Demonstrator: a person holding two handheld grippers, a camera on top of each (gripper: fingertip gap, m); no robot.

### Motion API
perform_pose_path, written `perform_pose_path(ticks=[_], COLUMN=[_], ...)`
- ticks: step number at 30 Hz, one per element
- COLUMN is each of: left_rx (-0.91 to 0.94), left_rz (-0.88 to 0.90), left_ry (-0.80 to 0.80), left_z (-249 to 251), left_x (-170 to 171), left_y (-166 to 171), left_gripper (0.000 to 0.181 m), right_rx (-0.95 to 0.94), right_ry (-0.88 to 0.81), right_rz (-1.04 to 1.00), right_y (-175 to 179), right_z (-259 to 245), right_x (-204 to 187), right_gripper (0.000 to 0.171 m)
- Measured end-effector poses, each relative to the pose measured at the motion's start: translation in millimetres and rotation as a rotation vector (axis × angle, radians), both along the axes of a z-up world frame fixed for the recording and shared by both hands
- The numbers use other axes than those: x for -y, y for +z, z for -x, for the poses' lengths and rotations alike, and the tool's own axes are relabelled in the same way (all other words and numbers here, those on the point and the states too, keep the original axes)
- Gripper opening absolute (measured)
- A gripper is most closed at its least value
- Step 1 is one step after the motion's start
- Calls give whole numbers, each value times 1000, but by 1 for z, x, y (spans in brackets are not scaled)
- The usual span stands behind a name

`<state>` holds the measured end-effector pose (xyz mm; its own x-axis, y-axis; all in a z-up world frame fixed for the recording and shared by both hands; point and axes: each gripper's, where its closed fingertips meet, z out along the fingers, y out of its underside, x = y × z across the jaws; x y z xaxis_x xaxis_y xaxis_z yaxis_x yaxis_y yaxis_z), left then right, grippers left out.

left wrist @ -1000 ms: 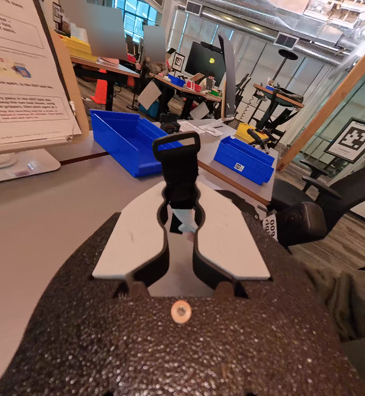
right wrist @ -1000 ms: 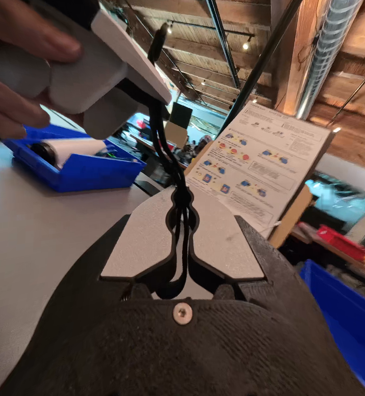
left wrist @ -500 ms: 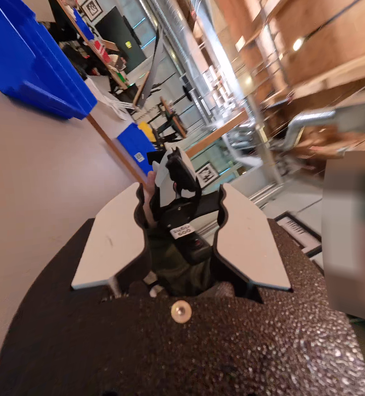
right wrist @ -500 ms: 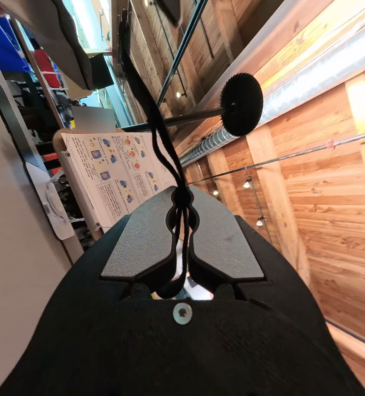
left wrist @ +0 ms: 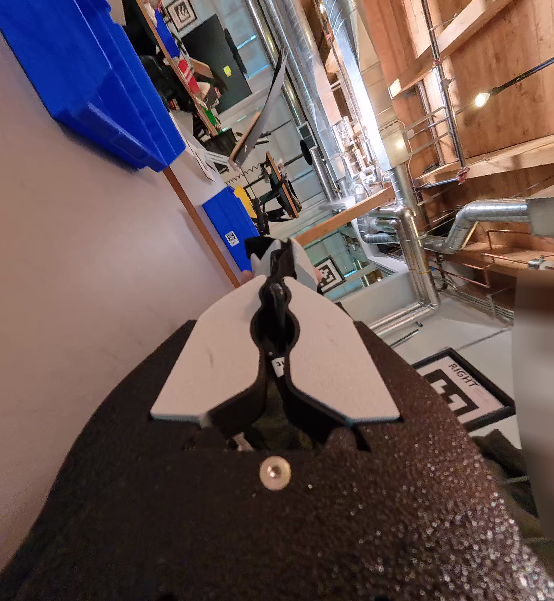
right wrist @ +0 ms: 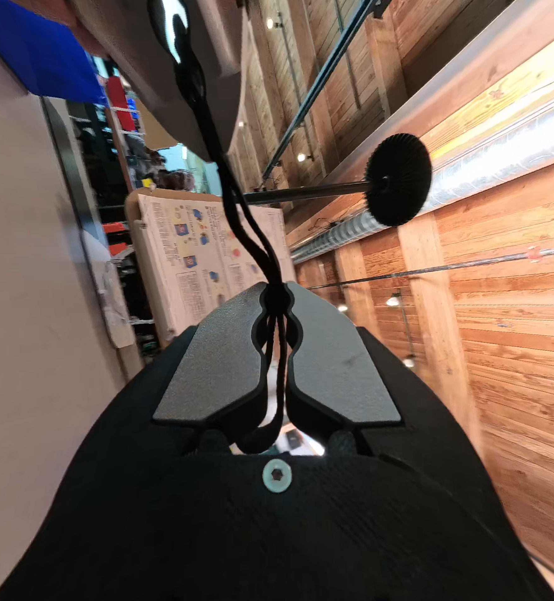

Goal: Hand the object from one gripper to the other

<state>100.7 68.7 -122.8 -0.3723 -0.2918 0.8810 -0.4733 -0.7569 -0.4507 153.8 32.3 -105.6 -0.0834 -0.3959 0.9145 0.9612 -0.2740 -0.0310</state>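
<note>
The object is a black corded strap (right wrist: 236,221). My right gripper (right wrist: 277,287) is shut on its looped end, and the loops hang back between the fingers. The cords run up and left into my left gripper (right wrist: 209,136), seen from below at the top of the right wrist view. In the left wrist view my left gripper (left wrist: 275,284) is shut on the strap's black end piece (left wrist: 277,302). The right gripper's white fingers (left wrist: 298,260) sit just beyond its tips. Both views are tilted steeply, with the grey table (left wrist: 57,260) along the left side.
A large blue bin (left wrist: 83,81) and a smaller blue bin (left wrist: 230,224) stand on the table. An instruction board (right wrist: 204,253) stands behind the strap. A black disc on a pole (right wrist: 397,179) sticks out from the right. A framed marker (left wrist: 457,390) stands low right. Left tips to right tips: about 7 cm.
My left gripper, shut on the strap a second ago, opened half a second ago and is shut on it again. The right gripper kept its hold. Both views have rolled steeply.
</note>
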Motion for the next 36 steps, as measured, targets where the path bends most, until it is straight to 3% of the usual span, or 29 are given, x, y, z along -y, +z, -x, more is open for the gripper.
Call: perform_pose_path(ticks=[2, 7, 11, 14, 16, 20, 23, 26, 32, 33, 36], left_rx=[34, 174, 325, 406, 413, 411, 385, 367, 307, 286, 226], left_rz=[-87, -288, -474, -580, -635, -617, -622, -643, -711, -735, -895], left_ry=[60, 120, 9, -115, -159, -169, -170, -174, -128, -103, 7], left_z=[-2, 5, 22, 33, 35, 34, 32, 32, 27, 24, 21], left_x=[-8, -28, -18, -4, 2, 10, 13, 15, 9, 7, -11], left_y=[-2, 9, 15, 16, 14, 23, 25, 23, 18, 16, 13], left_gripper=[4, 3, 4, 4, 4, 3, 3, 3, 4, 6, 41], right_rx=[-140, -658, -1046, -1208, -1113, -805, -666, -617, -512, -479, -355], right_ry=[64, 410, 703, 877, 861, 630, 440, 399, 331, 305, 206], right_rz=[89, 268, 270, 350, 328, 368, 318, 277, 286, 284, 307], right_y=[-18, -39, -16, -10, -3, -14, -20, -19, -21, -21, -24], right_z=[-5, 5, 15, 34, 40, 49, 33, 27, 22, 20, 9], right_x=[-9, -12, 3, 10, 11, -2, -12, -13, -13, -13, -12], right_gripper=[12, 67, 72, 75, 68, 69, 50, 26, 21, 21, 19])
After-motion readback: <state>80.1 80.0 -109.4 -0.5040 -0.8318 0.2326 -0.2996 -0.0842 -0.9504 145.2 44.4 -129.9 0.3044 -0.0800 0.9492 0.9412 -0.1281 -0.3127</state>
